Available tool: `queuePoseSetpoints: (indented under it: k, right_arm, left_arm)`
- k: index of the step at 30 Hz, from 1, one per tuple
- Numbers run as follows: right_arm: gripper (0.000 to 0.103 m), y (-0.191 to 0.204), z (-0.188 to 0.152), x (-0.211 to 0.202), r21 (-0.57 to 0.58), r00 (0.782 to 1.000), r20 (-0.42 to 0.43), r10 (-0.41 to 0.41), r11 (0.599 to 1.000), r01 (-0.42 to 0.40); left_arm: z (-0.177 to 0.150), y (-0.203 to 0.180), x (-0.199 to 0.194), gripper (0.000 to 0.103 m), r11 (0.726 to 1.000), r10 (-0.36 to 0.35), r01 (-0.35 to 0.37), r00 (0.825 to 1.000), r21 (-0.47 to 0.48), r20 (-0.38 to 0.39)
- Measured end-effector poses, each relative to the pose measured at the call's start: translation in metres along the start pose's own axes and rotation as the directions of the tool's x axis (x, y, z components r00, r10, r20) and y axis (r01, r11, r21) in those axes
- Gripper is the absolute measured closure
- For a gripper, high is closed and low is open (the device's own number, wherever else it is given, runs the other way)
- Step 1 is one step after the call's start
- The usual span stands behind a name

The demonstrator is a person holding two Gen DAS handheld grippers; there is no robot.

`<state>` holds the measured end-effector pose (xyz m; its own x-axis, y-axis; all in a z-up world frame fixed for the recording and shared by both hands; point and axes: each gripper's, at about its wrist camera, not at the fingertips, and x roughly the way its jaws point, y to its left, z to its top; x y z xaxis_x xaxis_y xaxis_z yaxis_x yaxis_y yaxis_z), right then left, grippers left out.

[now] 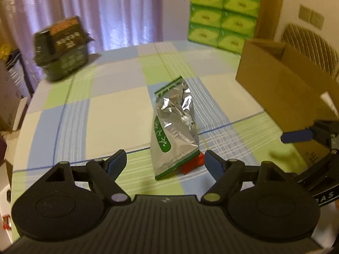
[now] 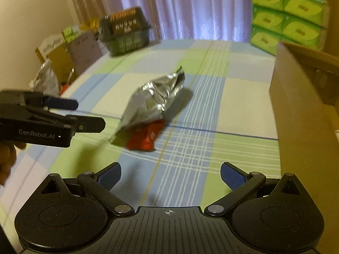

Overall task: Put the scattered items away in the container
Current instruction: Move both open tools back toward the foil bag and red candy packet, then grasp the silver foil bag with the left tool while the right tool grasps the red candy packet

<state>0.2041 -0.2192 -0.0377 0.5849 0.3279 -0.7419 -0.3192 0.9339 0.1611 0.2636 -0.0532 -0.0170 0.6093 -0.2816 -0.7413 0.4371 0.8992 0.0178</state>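
Left wrist view: cardboard box (image 1: pixel 273 84) stands open, its inside hidden.

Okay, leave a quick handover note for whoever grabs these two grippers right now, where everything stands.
Left gripper: open, empty, lined up just short of the crinkled silver foil pouch with green label.
Right gripper: open, empty, hovering over the checked tablecloth, further back from the items.
The pouch lies partly on top of a small red wrapped packet, mid-table.
The open brown cardboard box stands to the right of both items.
Done: nothing visibly in the box from these views; its inside is hidden.
Left: pick up the pouch and the red packet and place both in the box.
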Motion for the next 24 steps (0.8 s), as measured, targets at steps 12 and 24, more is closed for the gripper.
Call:
queuePoseSetpoints:
  k: [12,24]
  right_arm:
    - [0.016,-0.013,0.013,0.040,0.010,0.997,-0.044,0.062,0.998,-0.061]
    - [0.016,0.005,0.021,0.055,0.008,0.993,-0.022,0.115,0.993,-0.115]
  left_arm:
    - [-0.009,-0.011,0.049,0.078,0.981,-0.003,0.012,0.999,0.196,-0.043]
    - [-0.021,0.006,0.032,0.102,0.973,0.048,-0.045,0.999,0.227,-0.009]
